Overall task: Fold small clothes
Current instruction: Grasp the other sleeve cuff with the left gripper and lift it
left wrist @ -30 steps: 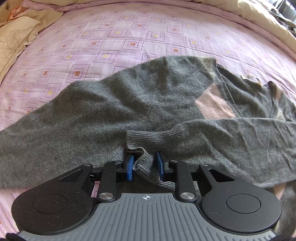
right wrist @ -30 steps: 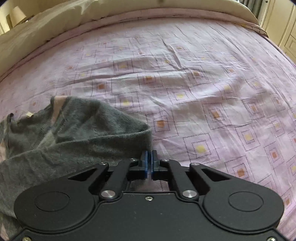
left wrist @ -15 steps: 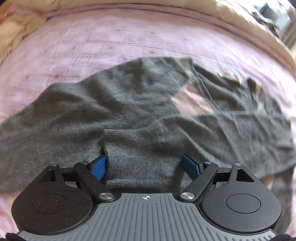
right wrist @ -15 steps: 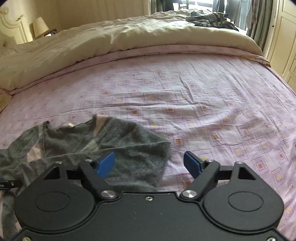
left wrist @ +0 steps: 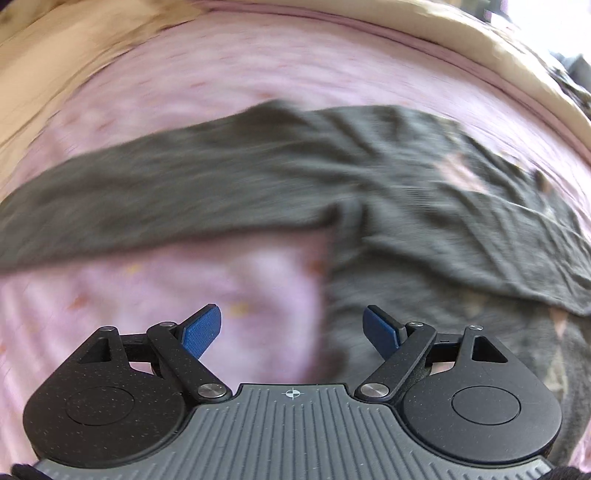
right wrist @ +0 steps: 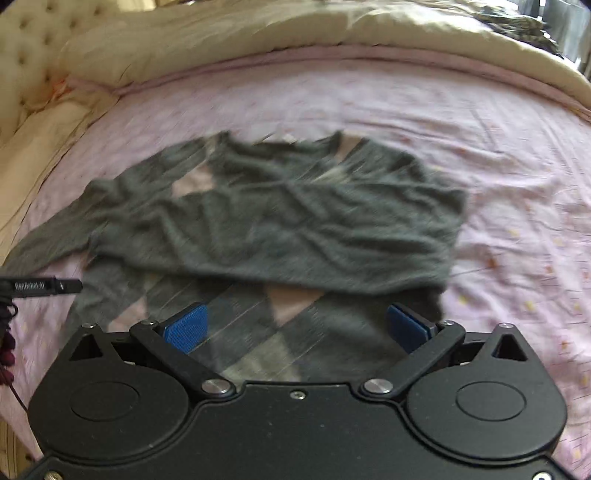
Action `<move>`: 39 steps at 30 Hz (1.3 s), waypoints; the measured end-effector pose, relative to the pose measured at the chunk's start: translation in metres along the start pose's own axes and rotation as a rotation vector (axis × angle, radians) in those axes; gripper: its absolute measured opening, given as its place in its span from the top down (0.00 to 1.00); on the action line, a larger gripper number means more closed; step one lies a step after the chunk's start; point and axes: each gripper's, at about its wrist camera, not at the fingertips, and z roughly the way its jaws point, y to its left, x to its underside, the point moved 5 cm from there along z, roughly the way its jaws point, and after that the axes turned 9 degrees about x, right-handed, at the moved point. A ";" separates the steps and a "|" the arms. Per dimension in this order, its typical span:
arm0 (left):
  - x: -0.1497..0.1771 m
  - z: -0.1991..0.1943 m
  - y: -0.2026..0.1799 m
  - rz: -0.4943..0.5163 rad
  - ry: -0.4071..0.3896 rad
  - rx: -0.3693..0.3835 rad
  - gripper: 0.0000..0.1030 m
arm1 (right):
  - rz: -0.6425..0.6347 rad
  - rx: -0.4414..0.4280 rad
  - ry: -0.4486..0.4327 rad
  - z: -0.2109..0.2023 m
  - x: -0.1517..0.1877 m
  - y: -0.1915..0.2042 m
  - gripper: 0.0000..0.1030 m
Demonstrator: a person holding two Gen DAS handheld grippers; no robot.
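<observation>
A grey knit sweater (right wrist: 280, 218) with pale pink diamond patches lies on the pink patterned bed sheet (right wrist: 509, 155). One sleeve is folded across its chest, and the other sleeve (left wrist: 122, 199) stretches out to the left. My right gripper (right wrist: 295, 326) is open above the sweater's lower part, with nothing between its blue pads. In the blurred left wrist view my left gripper (left wrist: 291, 328) is open too, held over the sheet beside the sweater's left edge (left wrist: 340, 280), holding nothing.
A cream duvet (right wrist: 258, 33) is bunched along the far side of the bed, with a tufted headboard (right wrist: 26, 62) at the left. A dark garment (right wrist: 517, 22) lies on the duvet at the far right. The tip of the other tool (right wrist: 44, 286) shows at the left edge.
Both grippers opened and pulled back and up from the sweater. The left one let go of the sleeve cuff, which now lies across the chest. The right view now takes in the whole sweater.
</observation>
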 end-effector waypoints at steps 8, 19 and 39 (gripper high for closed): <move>0.011 -0.037 0.119 -0.195 -0.060 -0.095 0.19 | -0.046 -0.056 0.057 -0.003 0.017 0.053 0.01; -0.013 -0.051 0.230 -0.360 -0.172 -0.157 0.19 | -0.103 -0.062 0.064 -0.004 0.003 0.105 0.01; -0.041 -0.030 0.287 -0.461 -0.251 -0.041 0.01 | -0.209 -0.083 0.107 0.010 -0.018 0.175 0.01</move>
